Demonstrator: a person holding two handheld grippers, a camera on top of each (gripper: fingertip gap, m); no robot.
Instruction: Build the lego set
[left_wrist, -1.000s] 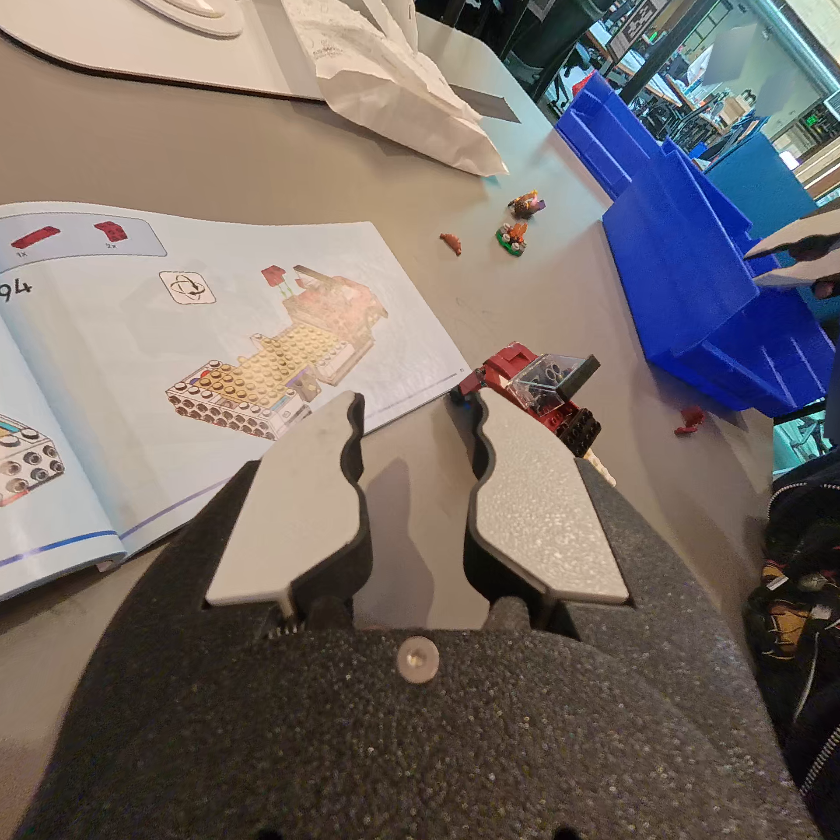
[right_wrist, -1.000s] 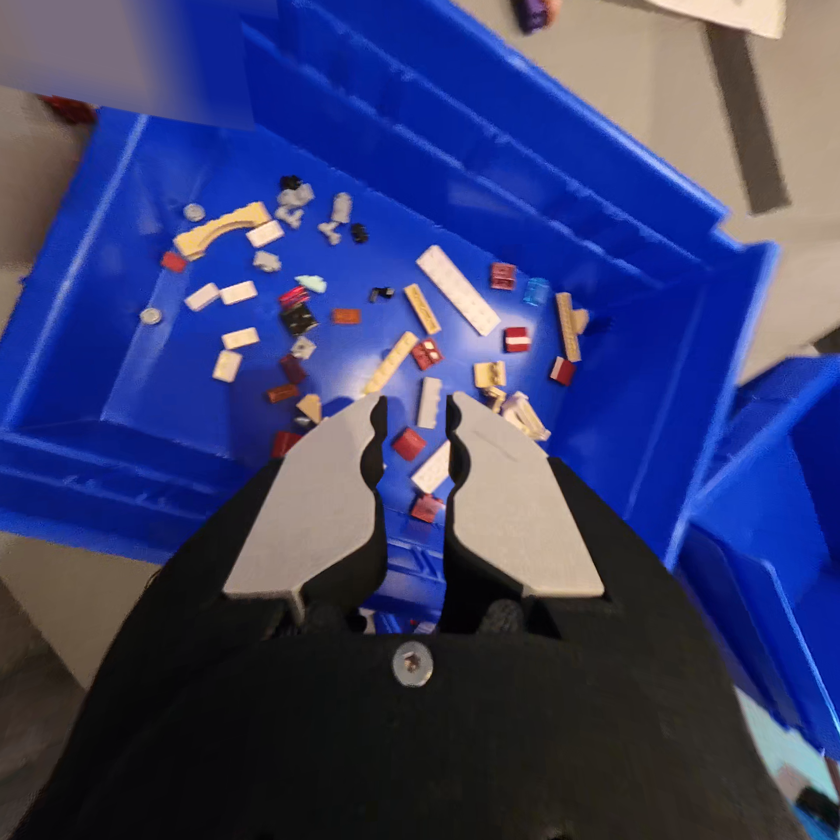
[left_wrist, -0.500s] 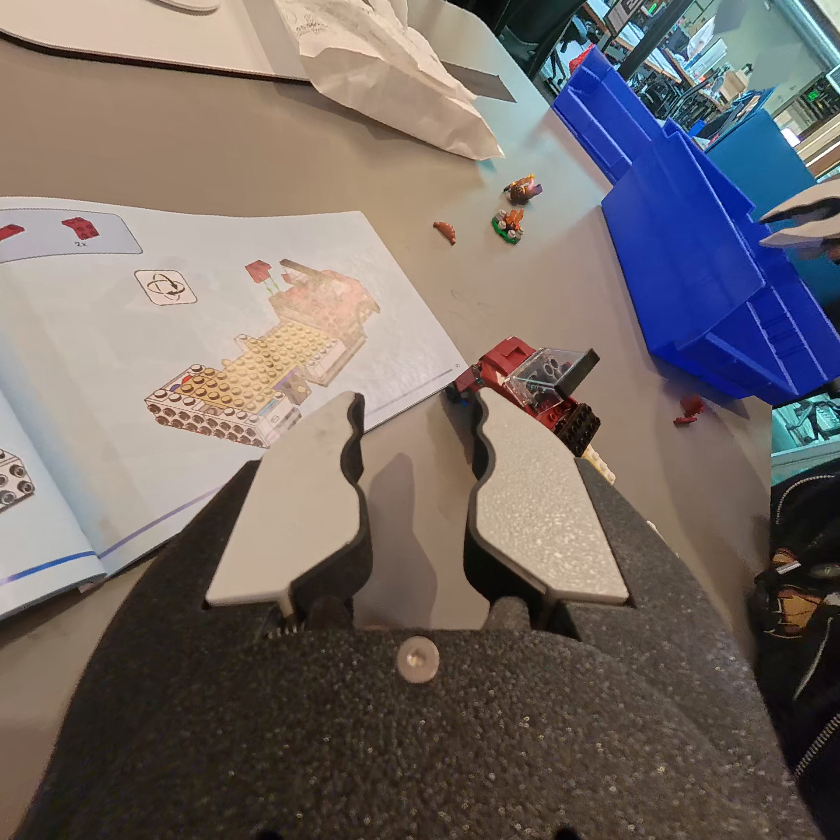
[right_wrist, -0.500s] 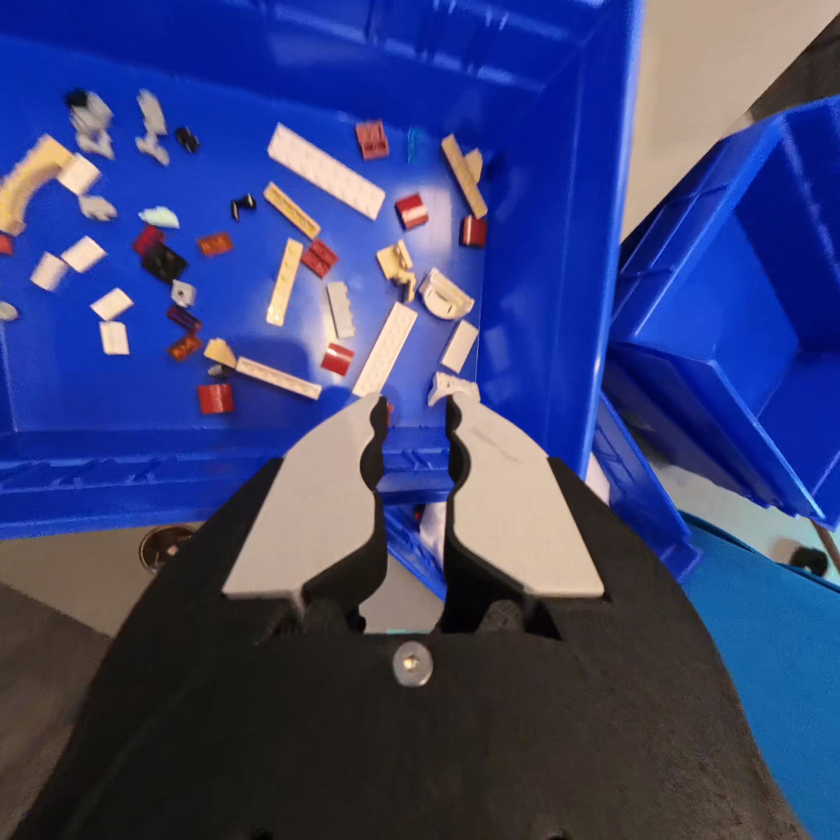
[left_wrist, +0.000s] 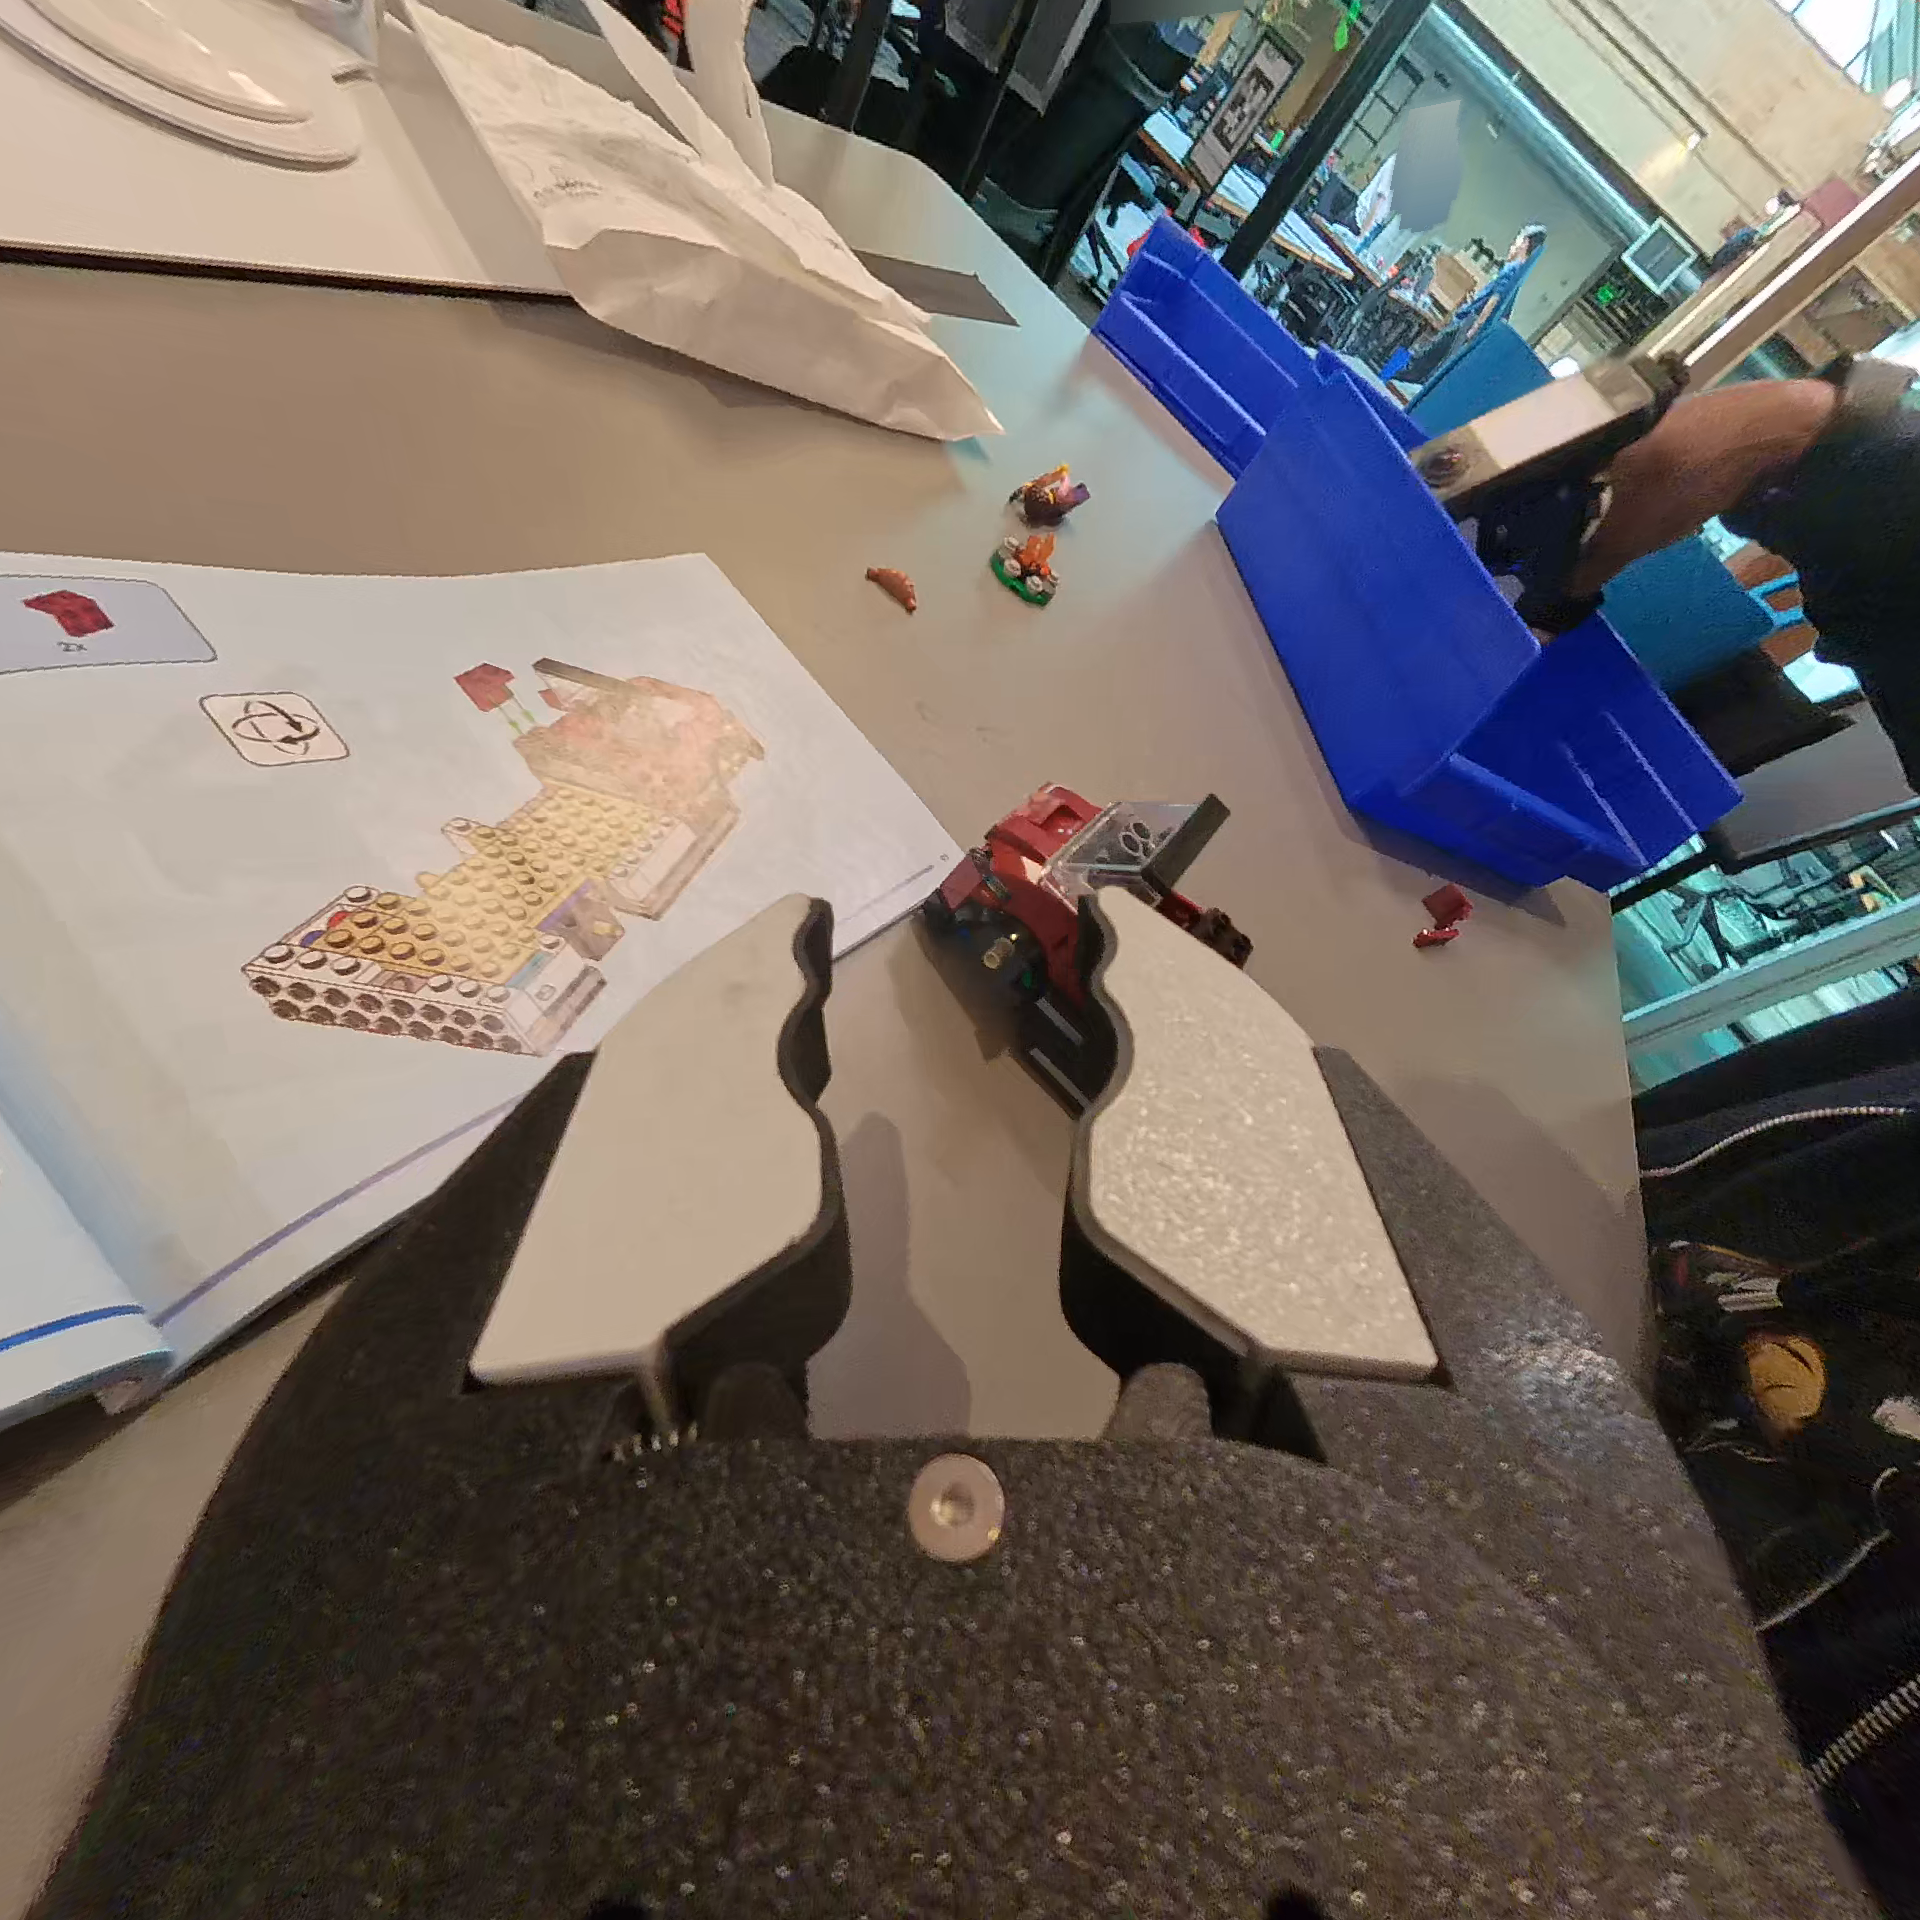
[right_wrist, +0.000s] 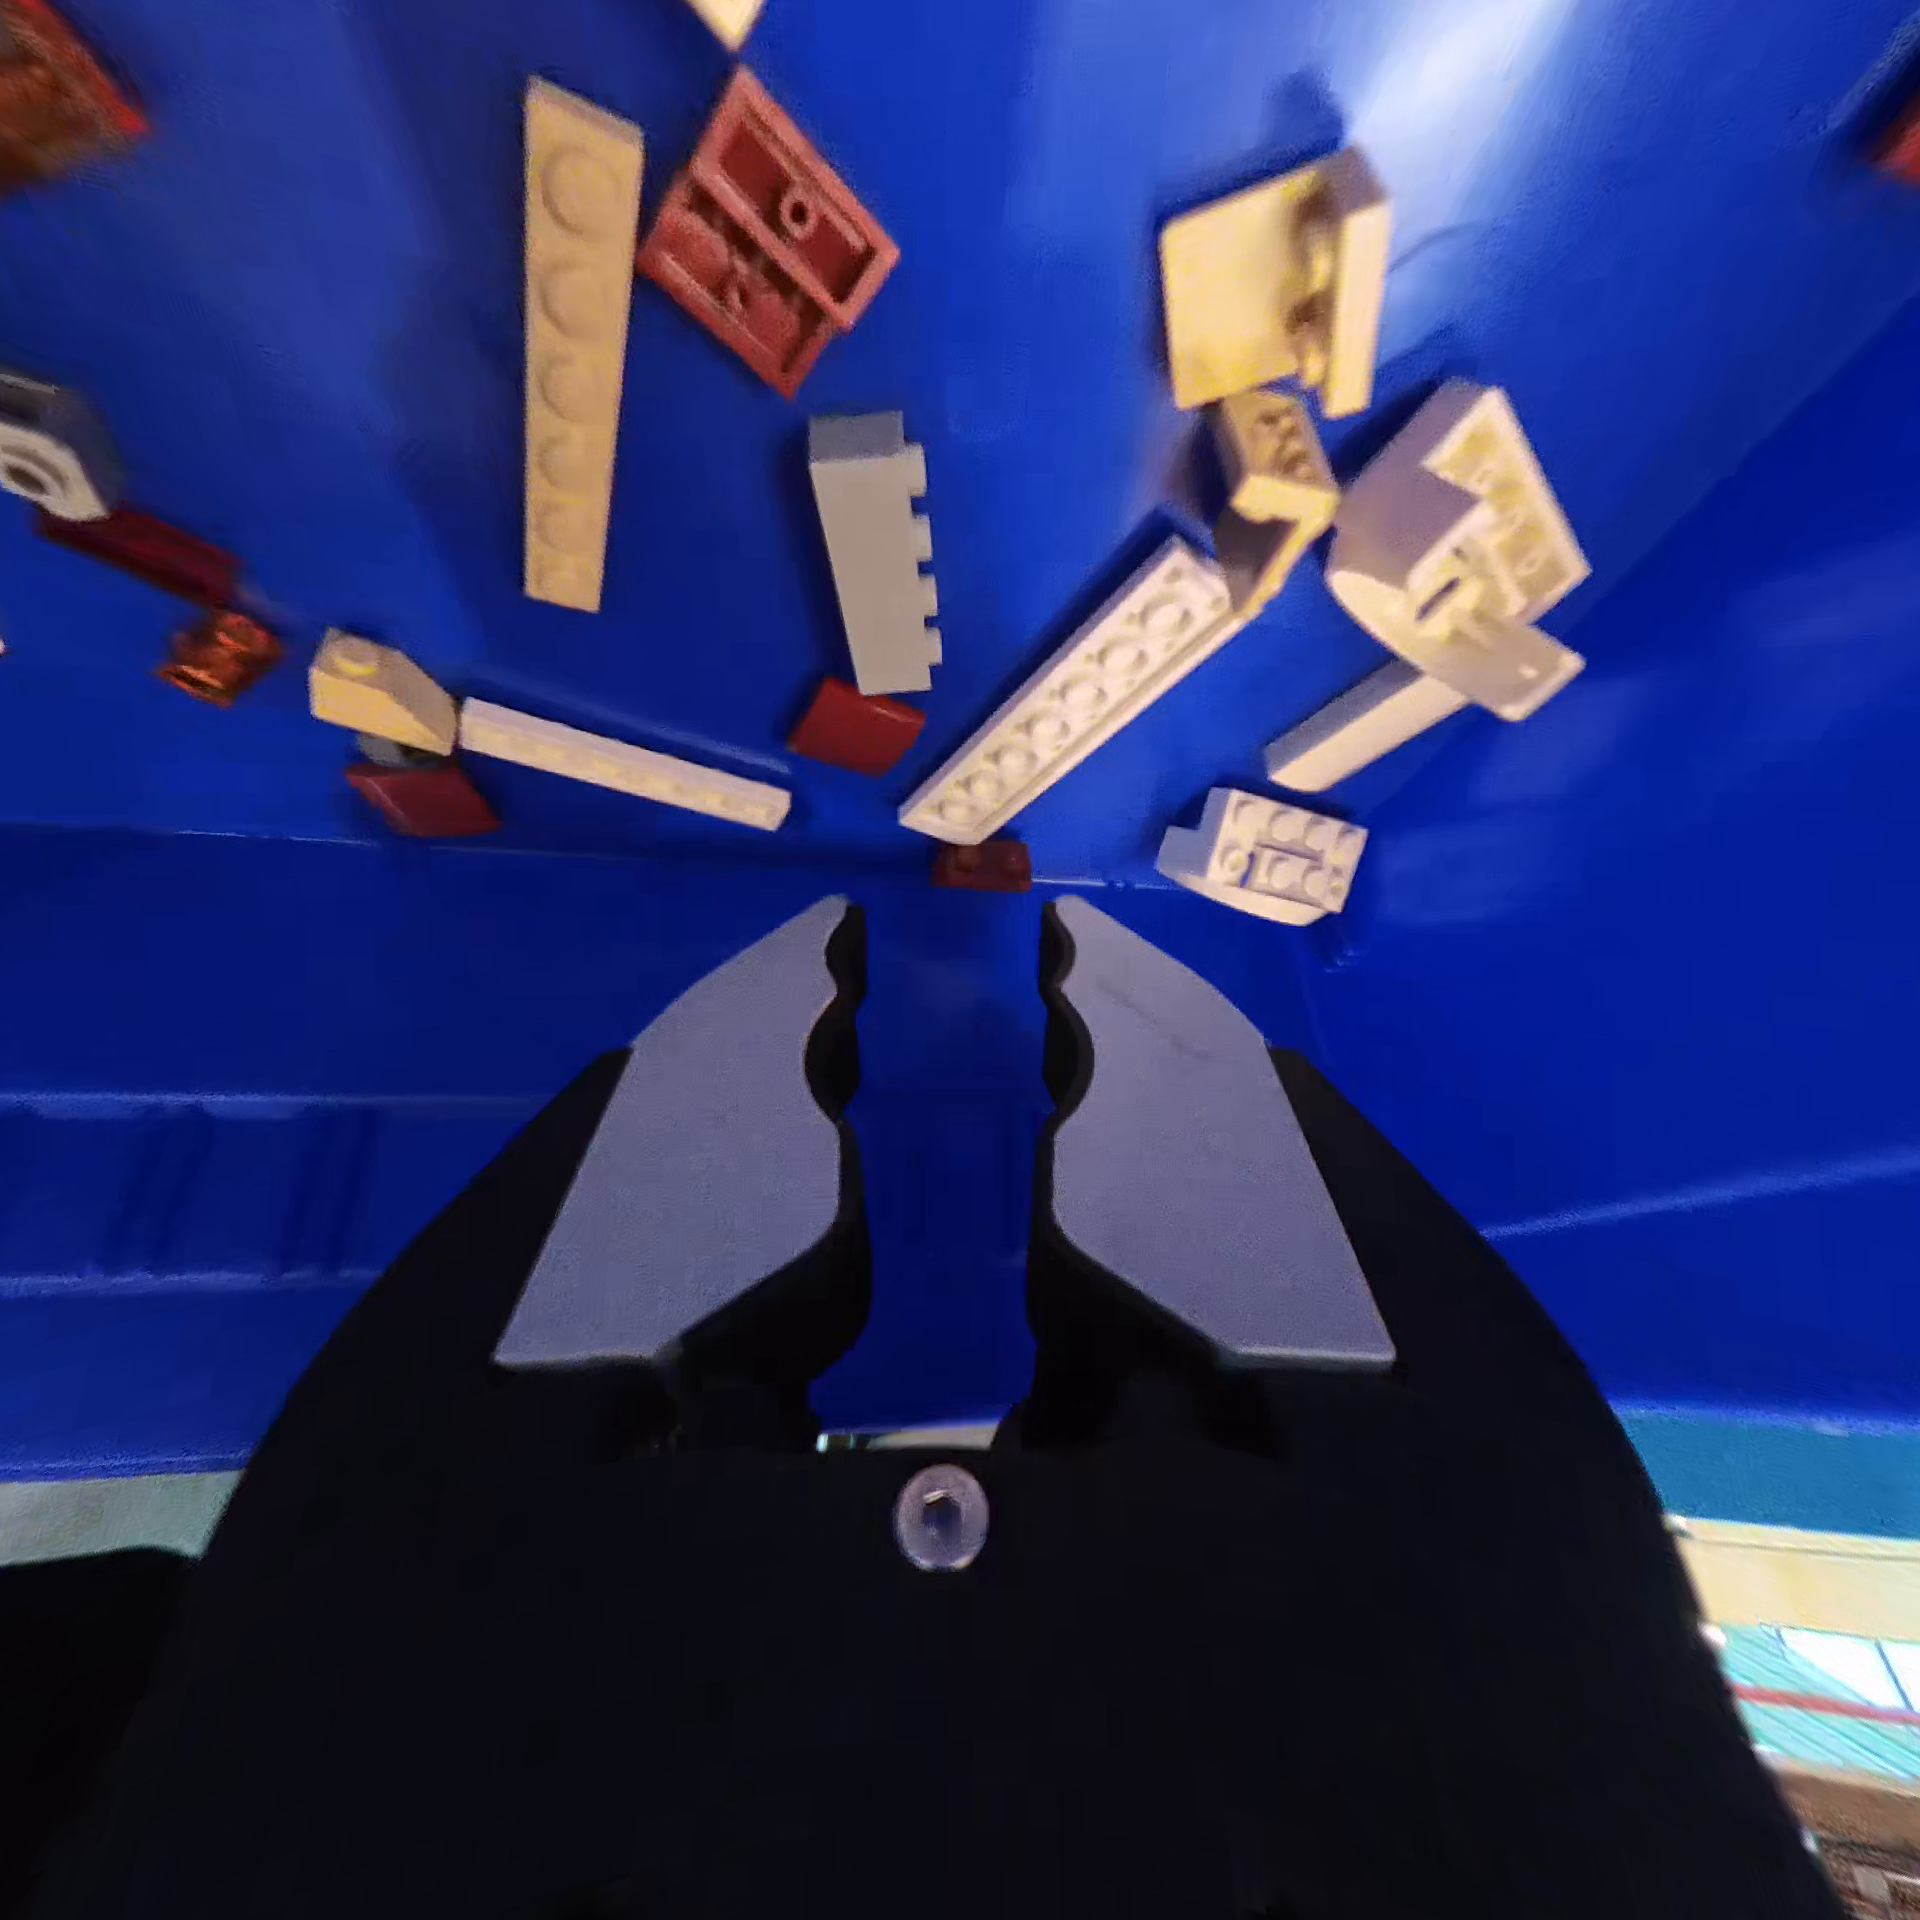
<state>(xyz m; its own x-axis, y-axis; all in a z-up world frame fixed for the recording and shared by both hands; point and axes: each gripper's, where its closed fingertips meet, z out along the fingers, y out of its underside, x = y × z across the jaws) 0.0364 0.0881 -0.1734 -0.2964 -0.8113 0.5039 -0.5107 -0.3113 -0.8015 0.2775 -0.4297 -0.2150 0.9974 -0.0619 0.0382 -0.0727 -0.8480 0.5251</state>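
We see the right hand-held gripper (right_wrist: 951, 920) inside a blue bin (right_wrist: 1558, 1091), its fingers parted with nothing between them. Just ahead of the gap, almost dead centre, lies a small dark red brick (right_wrist: 982, 867), close to the fingertips but not touching them. Its long axis runs across our line of sight, so it lies crosswise to the fingers rather than along them. A long white plate (right_wrist: 1075, 691) slants away from that brick up and to the right, its near end right over the brick, and a white studded block (right_wrist: 1262, 854) sits just to the right. A dark red tile (right_wrist: 857, 727) and a pale grey brick (right_wrist: 878, 551) lie farther ahead (the picture is somewhat blurred, so fine edges are uncertain).

The left hand-held gripper (left_wrist: 956, 925) hovers low over the grey surface (left_wrist: 312, 436), well apart from the bin, its fingers wide apart and gripping nothing. A dark red brick model with a clear panel (left_wrist: 1049, 883) stands on the surface at its right fingertip; whether that pad touches it we cannot tell, and the left finger is clearly away from it. An open instruction booklet (left_wrist: 364, 831) lies to the left. The right one is plainly nearer the loose bricks.
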